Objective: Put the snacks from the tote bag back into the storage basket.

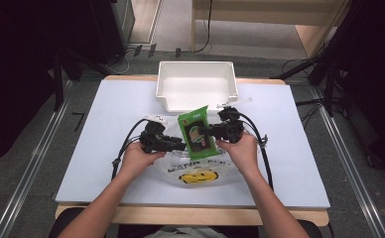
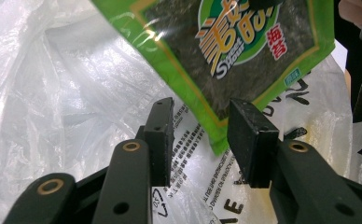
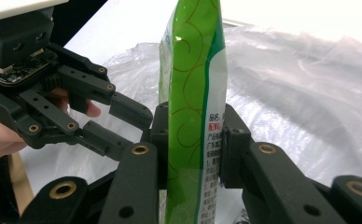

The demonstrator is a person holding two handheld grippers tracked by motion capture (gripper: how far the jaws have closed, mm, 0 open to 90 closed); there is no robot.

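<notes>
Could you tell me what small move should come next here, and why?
Probably lift the green snack packet clear of the plastic bag and carry it toward the white bin. The right claw grips the packet edge-on, while the left claw stands open beside its corner, no longer needed.

The green snack packet (image 1: 196,131) looked like glossy printed foil or plastic film, catching highlights along its smooth face. Beneath it the clear plastic bag (image 1: 200,168) was thin, crinkled and shiny. Each hand-held gripper, left (image 1: 178,145) and right (image 1: 206,132), was matt black plastic with brass-coloured rivets. The white bin (image 1: 196,85) seemed smooth moulded plastic; the desk (image 1: 101,129) had a matt pale top with a wooden edge.
</notes>
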